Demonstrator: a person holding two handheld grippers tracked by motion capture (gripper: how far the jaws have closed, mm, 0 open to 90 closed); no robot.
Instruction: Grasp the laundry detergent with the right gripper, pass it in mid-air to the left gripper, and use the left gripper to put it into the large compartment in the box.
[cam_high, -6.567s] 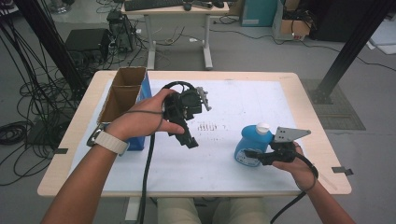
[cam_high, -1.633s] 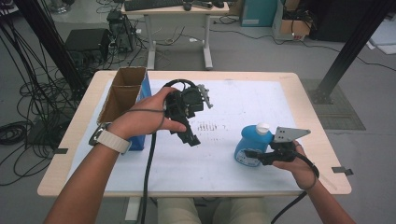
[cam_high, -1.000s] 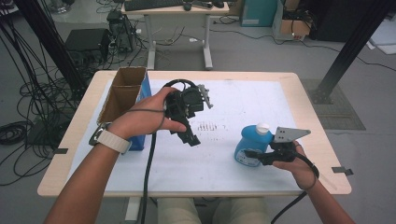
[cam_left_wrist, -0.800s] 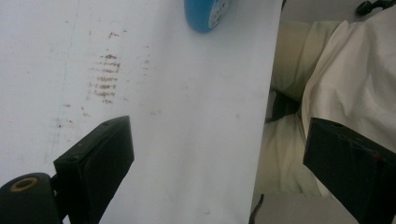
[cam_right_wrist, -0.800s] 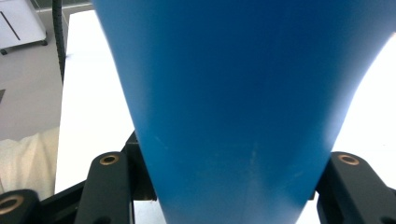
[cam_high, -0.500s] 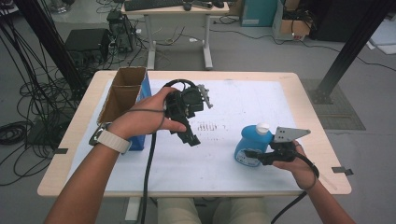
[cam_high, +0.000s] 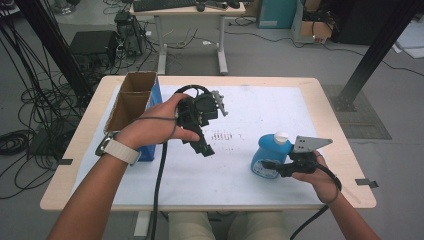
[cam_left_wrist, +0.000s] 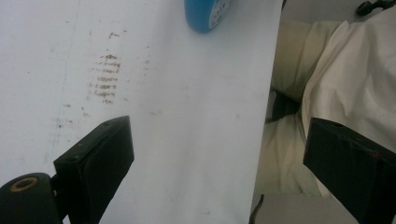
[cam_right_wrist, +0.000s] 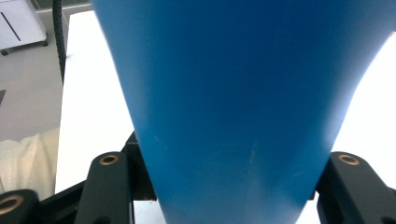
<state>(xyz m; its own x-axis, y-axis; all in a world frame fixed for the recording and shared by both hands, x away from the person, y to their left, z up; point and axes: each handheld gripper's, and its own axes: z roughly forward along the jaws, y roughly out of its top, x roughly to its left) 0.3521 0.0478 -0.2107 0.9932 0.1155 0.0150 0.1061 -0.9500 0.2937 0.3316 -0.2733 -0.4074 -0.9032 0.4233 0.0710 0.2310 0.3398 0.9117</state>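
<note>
A blue bottle (cam_high: 266, 156) with a white cap stands upright on the white sheet at the right front of the table. My right gripper (cam_high: 274, 168) is shut on its lower body from the near side. In the right gripper view the blue bottle wall (cam_right_wrist: 233, 102) sits between the two jaws of that gripper (cam_right_wrist: 229, 191). My left gripper (cam_high: 204, 127) is held in the air above the table's middle left, jaws wide apart and pointing down. In the left gripper view that gripper (cam_left_wrist: 224, 182) is open with nothing in it, and the bottle (cam_left_wrist: 205, 13) shows at the top edge.
An open cardboard box (cam_high: 131, 102) with a blue side stands at the table's left. Brown smudges (cam_high: 222, 135) mark the white sheet (cam_high: 260, 110) near the middle. The left gripper's cable hangs down over the front edge. The person's lap (cam_left_wrist: 345, 93) lies just past that edge.
</note>
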